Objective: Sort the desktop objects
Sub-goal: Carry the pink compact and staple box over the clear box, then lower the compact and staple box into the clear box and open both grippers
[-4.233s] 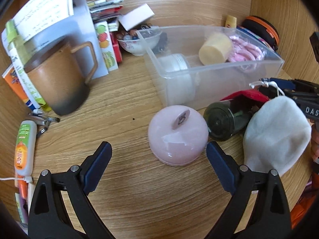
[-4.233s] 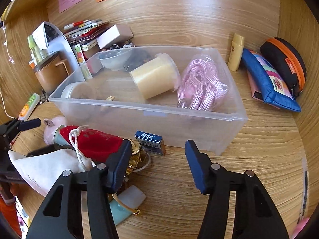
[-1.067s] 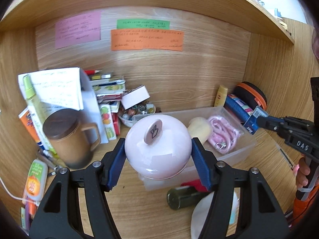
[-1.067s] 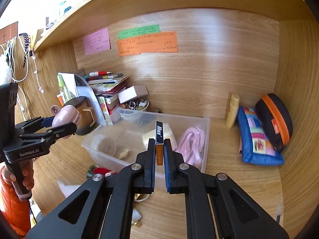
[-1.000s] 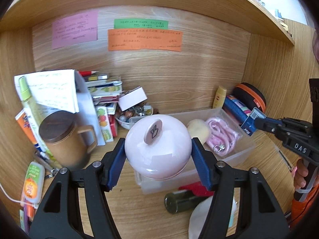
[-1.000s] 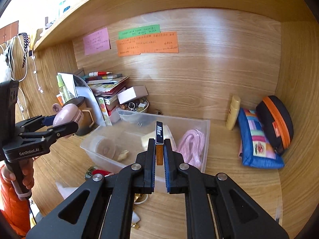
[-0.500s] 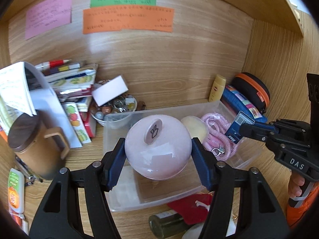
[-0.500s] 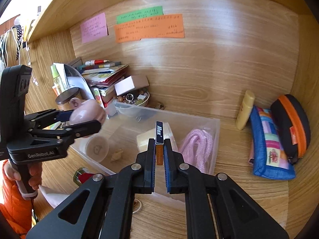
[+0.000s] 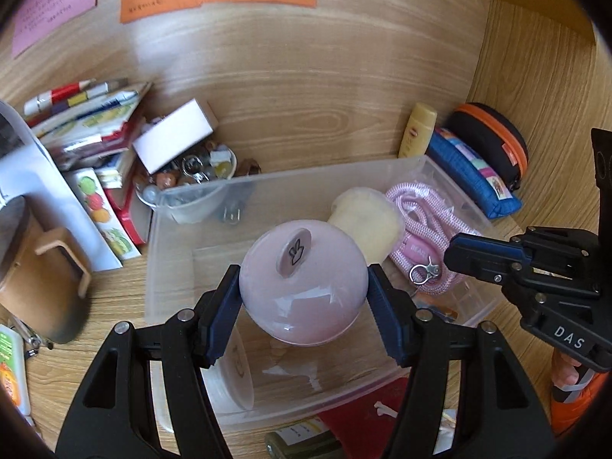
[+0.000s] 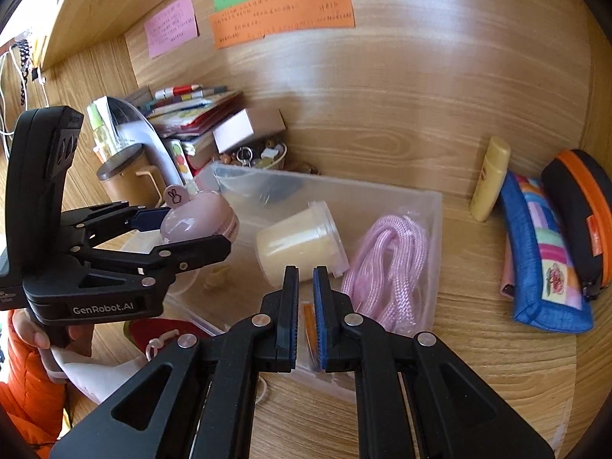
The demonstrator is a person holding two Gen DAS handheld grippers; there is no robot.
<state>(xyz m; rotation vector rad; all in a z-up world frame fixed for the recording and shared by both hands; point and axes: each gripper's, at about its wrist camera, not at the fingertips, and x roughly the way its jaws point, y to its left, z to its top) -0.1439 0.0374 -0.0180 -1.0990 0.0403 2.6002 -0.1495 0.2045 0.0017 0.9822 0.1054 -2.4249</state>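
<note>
My left gripper (image 9: 304,287) is shut on a round pink container (image 9: 302,281) with a rabbit tag, held over the clear plastic bin (image 9: 267,187). It also shows in the right wrist view (image 10: 199,222). My right gripper (image 10: 305,271) hangs over the bin's near right part (image 10: 436,206), jaws slightly apart with nothing between them. A small blue-and-orange box (image 10: 310,329) lies in the bin below it. The bin also holds a cream jar (image 10: 298,246), a pink rope (image 10: 390,264) and a white lid (image 9: 233,375).
A brown mug (image 9: 34,267), books (image 9: 84,114) and a bowl of trinkets (image 9: 191,176) stand at the back left. A yellow tube (image 10: 489,176), blue pouch (image 10: 543,260) and black-orange case (image 10: 581,210) lie right. A red pouch (image 9: 363,420) and green bottle (image 9: 302,440) lie in front of the bin.
My right gripper has let go of the small blue box, which now lies in the bin. My left gripper has carried the pink container lower over the bin.
</note>
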